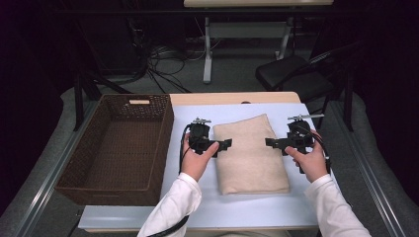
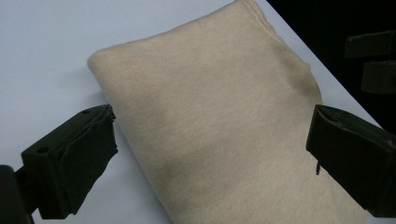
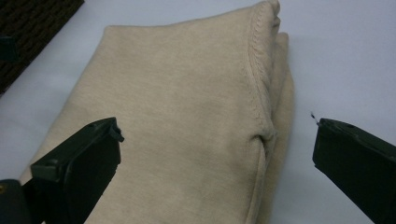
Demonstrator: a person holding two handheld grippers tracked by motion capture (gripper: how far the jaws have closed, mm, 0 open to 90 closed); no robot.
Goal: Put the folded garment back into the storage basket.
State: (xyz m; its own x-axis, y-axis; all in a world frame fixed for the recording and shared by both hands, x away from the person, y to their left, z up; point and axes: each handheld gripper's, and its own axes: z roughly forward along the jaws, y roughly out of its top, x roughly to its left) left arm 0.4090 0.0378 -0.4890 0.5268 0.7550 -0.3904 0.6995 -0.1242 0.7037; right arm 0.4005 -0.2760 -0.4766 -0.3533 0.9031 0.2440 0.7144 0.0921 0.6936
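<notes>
High view: folded beige towel (image 1: 251,155) is laid flat on pale table (image 1: 237,210), brown basket (image 1: 118,148) just beside at left. Left gripper (image 1: 225,143) and right gripper (image 1: 269,142) are aimed at opposite long edges.

Left gripper view: jaws are spread wide, nothing pinched, towel (image 2: 219,135) framed between them.

Right gripper view: jaws likewise parted, hemmed fold (image 3: 261,93) seen between them. All layers should be caught low, both sides together, so fold is kept.
</notes>
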